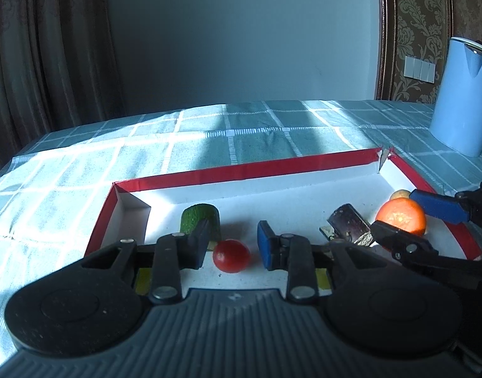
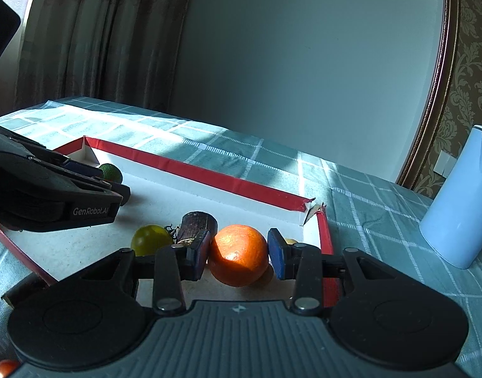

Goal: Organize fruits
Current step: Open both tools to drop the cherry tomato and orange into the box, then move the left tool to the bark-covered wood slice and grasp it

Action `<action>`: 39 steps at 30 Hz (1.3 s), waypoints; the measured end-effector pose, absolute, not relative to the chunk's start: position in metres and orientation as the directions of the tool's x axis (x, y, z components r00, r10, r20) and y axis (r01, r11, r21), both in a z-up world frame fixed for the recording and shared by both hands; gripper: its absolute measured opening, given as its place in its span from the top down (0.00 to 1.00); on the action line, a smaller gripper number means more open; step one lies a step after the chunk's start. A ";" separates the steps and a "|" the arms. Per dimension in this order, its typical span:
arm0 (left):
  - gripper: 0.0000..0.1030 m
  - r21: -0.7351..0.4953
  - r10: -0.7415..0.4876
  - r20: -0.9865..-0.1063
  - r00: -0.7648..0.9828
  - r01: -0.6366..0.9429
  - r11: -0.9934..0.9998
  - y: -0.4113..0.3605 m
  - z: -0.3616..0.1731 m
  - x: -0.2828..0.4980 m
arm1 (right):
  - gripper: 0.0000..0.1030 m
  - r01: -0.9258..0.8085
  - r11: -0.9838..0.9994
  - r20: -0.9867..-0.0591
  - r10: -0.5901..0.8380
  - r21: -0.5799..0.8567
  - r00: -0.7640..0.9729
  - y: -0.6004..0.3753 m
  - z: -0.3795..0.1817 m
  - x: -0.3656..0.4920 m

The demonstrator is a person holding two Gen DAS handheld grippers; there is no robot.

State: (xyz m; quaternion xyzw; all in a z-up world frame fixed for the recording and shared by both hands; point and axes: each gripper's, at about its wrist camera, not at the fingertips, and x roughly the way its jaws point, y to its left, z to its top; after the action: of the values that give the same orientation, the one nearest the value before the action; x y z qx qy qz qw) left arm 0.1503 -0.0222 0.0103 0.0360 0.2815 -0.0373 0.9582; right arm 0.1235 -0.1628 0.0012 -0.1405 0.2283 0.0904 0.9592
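Right gripper (image 2: 237,256) straddles the orange (image 2: 238,254) at the red-edged tray's (image 2: 190,170) right end, pads not visibly clamped; left gripper (image 1: 231,247), spread, flanks the near red tomato (image 1: 231,255); both picks likely await closure.

A table covered by a green checked tablecloth (image 1: 259,132) carried two things directly: a shallow red-rimmed white tray (image 1: 256,167) at six o'clock, and a pale blue kettle (image 1: 458,97) standing upright at two o'clock.
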 end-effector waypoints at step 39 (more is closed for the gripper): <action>0.15 0.018 -0.040 -0.476 0.879 0.055 0.998 0.014 0.014 0.069 | 0.34 -0.190 0.976 -0.468 0.121 -0.104 0.876 -0.187 0.003 0.098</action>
State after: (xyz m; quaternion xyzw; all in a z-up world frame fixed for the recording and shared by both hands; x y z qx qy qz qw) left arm 0.0692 0.0144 0.0143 0.0156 0.2451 -0.0247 0.9690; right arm 0.0985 -0.1871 0.0033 -0.0735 0.2360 0.0805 0.9656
